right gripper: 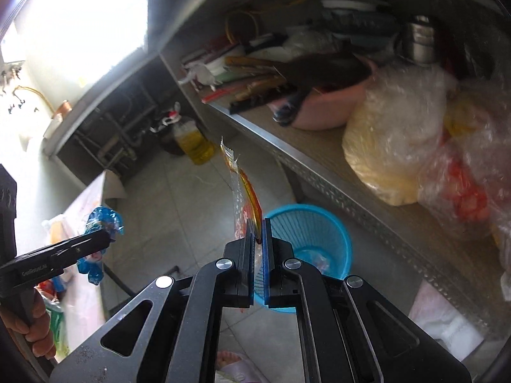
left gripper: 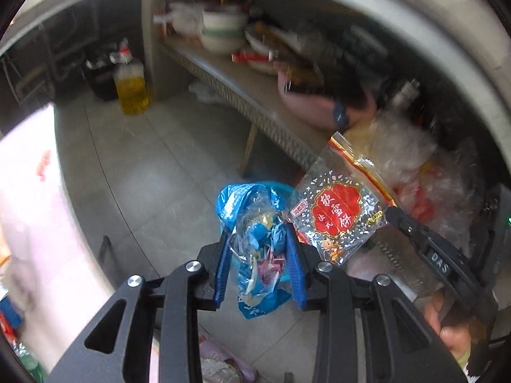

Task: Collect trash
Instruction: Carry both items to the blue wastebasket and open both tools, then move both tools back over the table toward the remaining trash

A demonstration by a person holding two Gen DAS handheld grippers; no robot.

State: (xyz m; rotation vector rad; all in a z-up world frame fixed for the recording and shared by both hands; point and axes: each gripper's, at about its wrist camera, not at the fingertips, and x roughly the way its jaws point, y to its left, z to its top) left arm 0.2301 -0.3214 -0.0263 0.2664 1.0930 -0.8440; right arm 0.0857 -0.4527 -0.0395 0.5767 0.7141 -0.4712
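Observation:
My left gripper (left gripper: 259,233) is shut on a crumpled blue and clear plastic wrapper (left gripper: 255,249), held above the floor; it also shows in the right wrist view (right gripper: 102,223). My right gripper (right gripper: 259,226) is shut on a clear snack packet with a red label (right gripper: 244,191), which stands edge-on between the pads. In the left wrist view the packet (left gripper: 338,214) hangs just right of the blue wrapper, held at its right edge by the right gripper (left gripper: 391,212). A blue mesh waste basket (right gripper: 316,223) stands on the floor right behind and below the right gripper.
A low metal shelf (right gripper: 319,159) runs along the right, loaded with plastic bags (right gripper: 399,134), a pink basin (right gripper: 332,102) and books. A bottle of yellow oil (left gripper: 131,89) stands on the tiled floor by the pipes. A white cloth-covered surface (left gripper: 35,198) lies at the left.

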